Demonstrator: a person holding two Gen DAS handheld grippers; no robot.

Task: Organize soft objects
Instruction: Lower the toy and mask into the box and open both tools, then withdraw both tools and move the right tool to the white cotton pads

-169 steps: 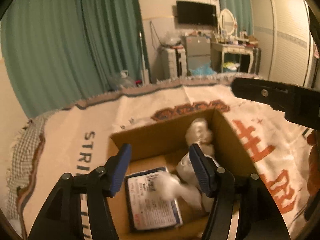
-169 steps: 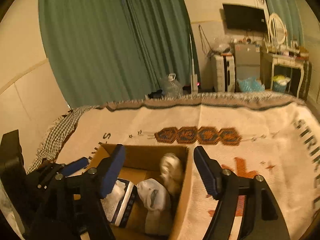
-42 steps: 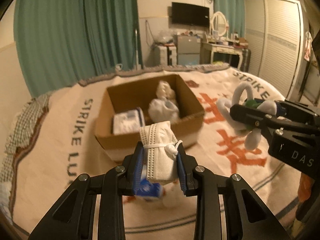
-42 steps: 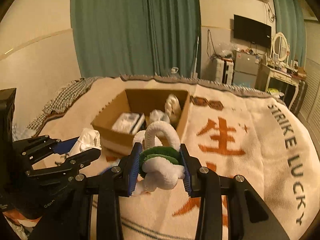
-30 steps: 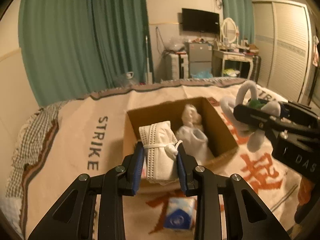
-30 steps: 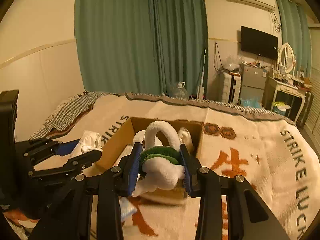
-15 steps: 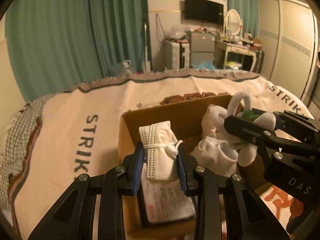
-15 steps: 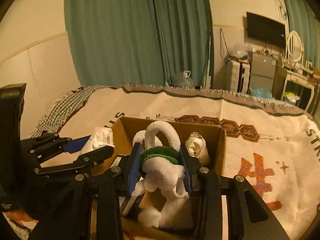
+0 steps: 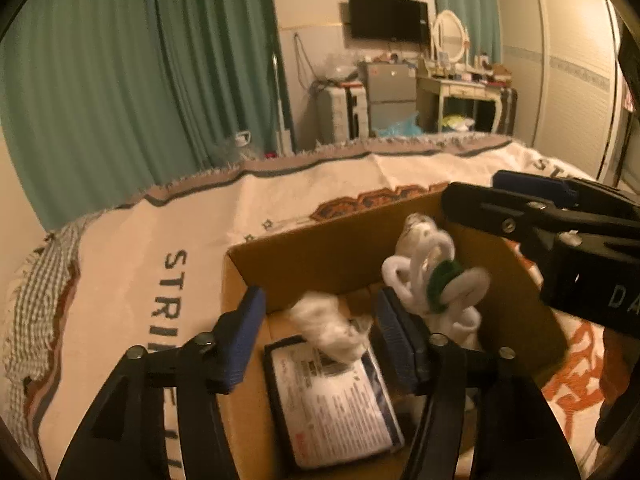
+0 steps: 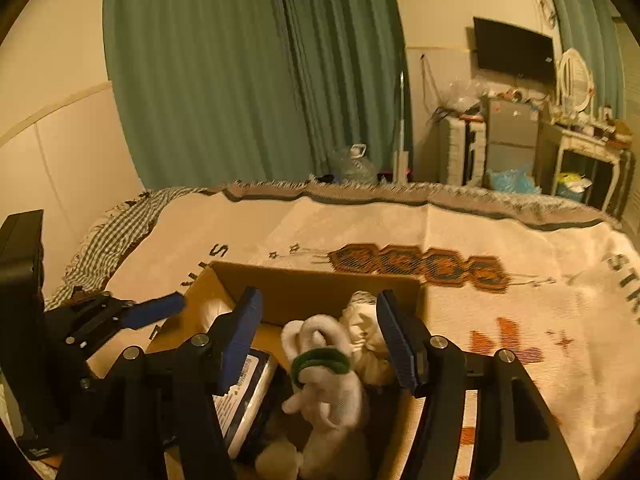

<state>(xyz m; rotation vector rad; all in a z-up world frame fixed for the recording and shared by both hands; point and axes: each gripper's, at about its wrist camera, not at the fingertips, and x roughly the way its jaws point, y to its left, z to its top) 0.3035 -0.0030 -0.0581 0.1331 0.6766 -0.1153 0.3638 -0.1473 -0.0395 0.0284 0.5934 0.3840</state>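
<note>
Soft objects are being let go over the cardboard box (image 9: 320,256), which sits on the patterned blanket (image 9: 132,264) covering the bed. The left gripper (image 9: 320,320) is opening: its blue pads stand clear of the white cloth bundle (image 9: 326,326), which appears blurred between them, above the flat printed packet (image 9: 336,396) on the box floor. The right gripper (image 10: 318,330) is opening too; the white plush toy with the green band (image 10: 322,364) lies between the jaws without pad contact, low in the box beside a cream crumpled cloth (image 10: 366,334).

Judgement on doing the release well:
- Both grippers should be held over the box interior until the pieces have settled; a sideways drift could flick a piece over the wall.
- Jaws are best opened fully before withdrawal, since loops on the plush toy could catch on a pad.
- Withdrawal is best made upward and back, clear of the box rim.
- The two grippers are close together over the box, so they should be drawn back apart to avoid a knock.
</note>
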